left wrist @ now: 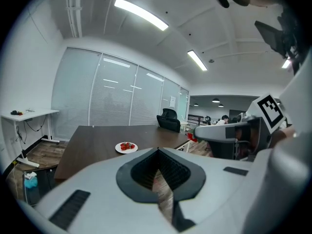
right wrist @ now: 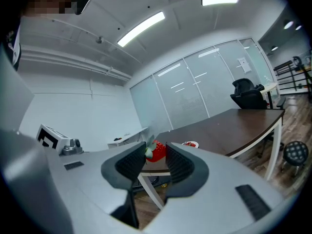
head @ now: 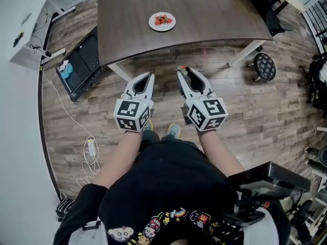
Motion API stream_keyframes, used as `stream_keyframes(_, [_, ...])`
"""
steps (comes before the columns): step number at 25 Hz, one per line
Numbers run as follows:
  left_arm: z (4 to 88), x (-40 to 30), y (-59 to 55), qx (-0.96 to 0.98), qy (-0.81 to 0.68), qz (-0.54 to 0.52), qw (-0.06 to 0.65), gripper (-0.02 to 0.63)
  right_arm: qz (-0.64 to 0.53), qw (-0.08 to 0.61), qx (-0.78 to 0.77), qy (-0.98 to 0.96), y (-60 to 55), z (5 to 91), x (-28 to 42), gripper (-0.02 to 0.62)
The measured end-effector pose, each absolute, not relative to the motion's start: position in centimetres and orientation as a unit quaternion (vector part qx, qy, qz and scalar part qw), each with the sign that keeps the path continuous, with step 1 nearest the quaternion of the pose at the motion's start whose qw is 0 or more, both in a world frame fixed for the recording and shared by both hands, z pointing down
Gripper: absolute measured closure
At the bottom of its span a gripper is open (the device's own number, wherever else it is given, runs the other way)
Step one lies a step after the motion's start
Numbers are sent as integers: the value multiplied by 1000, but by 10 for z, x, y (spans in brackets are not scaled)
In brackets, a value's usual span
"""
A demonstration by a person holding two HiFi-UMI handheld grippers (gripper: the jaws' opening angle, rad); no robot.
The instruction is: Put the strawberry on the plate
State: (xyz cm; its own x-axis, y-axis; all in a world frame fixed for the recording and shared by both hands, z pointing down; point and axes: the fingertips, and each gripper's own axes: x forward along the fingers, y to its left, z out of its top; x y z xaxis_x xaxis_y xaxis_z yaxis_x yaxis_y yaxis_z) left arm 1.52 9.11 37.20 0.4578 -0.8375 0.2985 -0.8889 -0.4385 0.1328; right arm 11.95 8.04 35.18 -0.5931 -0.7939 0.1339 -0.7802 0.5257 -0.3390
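Strawberry [right wrist: 156, 151] and plate [head: 152, 23] are well apart, so the carrying step is judged to be in hand, with the placing not yet done. To the left, the left tongs [head: 150, 75] are clenched on nothing: in the left gripper view the two jaws are seen meeting at their tips, with only wooden floor [head: 265, 111] showing through the gap lower down. These tongs are held level with the other pair, short of the table [head: 214, 14], and no part in the task is apparent for them. To the right, the right tongs [head: 182, 71] are closed on the strawberry, which is pinched near the jaw tips, its green leaves turned towards the left-hand jaw. Ahead of both pairs of tongs, beyond the near edge of the table and slightly left of the right tongs, the plate is seen, and several red strawberries [head: 163, 19] already lie on it. The next move is judged to call for the right tongs to be carried forward over the table edge, brought down above a bare part of the plate, and opened only once the fruit is low enough not to roll off. Care would be needed that the soft fruit is not squeezed on the way.
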Motion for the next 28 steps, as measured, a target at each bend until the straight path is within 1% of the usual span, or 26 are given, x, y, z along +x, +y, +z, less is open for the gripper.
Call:
stream_keyframes(14, [370, 7, 88, 846, -512, 77, 128, 618, -172, 8, -447, 878, 89, 355, 109, 460])
stream_keyframes(28, [378, -33, 24, 854, -496, 76, 138, 618, -172, -7, -466, 868, 30, 364, 70, 460])
